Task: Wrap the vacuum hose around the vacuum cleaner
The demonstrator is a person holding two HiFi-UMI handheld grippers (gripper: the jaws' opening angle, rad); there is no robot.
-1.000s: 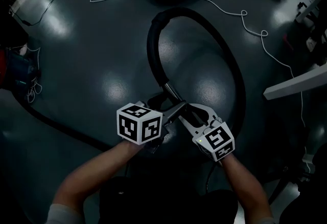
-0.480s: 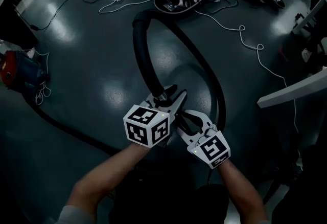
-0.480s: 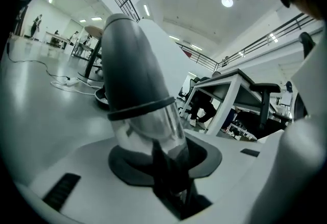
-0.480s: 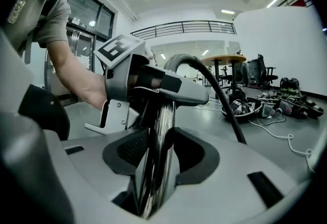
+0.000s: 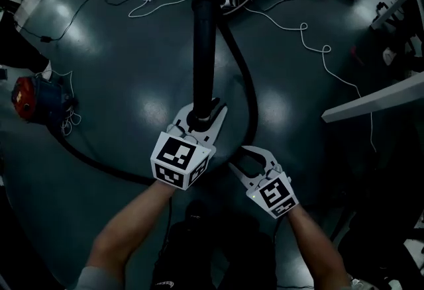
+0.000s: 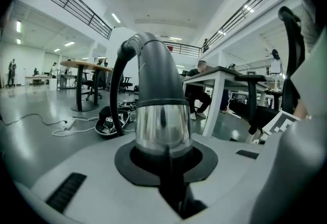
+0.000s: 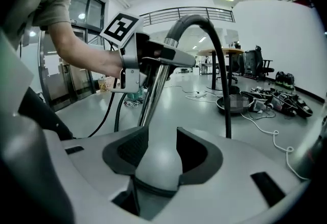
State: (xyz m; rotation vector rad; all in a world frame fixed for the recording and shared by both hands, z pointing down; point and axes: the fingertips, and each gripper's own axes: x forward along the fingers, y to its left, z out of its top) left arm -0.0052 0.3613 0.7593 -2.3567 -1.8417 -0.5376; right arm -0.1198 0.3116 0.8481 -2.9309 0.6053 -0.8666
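Lifting marks the change: a second ago the black vacuum hose [image 5: 203, 37] lay in a wide loop on the floor [image 5: 126, 63]. Now both claws are higher and the loop stands tall and narrow. The left gripper [image 5: 201, 116] has rolled, and its jaws have just been closing; they now clamp the hose's chrome collar [image 6: 161, 126]. The right gripper [image 5: 250, 161], just beside it, grips the hose's grey rounded end [image 7: 158, 164].

From the collar a thick black section runs straight away. It bends back as a thinner ribbed line, then trails along the floor to the red vacuum cleaner [image 5: 26, 98], well apart at the left. Bare glossy floor lies between the hose and the cleaner. A white cable [image 5: 311, 37] snakes on the right, near a pale table edge [image 5: 374, 102].
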